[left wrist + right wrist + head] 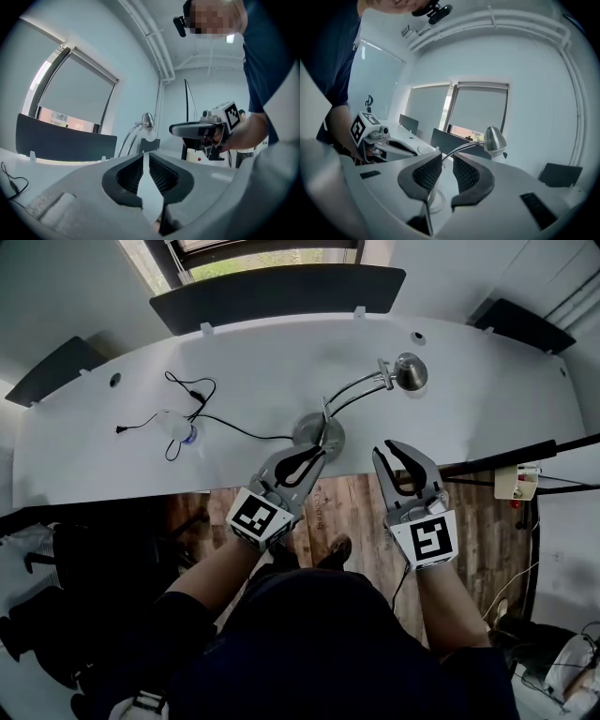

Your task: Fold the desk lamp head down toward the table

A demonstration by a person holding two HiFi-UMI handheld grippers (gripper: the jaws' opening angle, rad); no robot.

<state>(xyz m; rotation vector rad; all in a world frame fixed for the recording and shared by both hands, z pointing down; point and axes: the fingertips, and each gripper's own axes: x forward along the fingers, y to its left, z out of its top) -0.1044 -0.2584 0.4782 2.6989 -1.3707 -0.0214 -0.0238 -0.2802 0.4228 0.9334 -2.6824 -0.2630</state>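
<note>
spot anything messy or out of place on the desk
Only the loose black cable at the table's left, lying in untidy loops beside a small white piece. Nothing looks spilled or broken.

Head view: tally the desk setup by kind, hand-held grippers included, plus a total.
desk lamp: 1
black cable: 1
hand-held grippers: 2 (left hand-held gripper, right hand-held gripper)
dark divider panels: 3
total: 7
</note>
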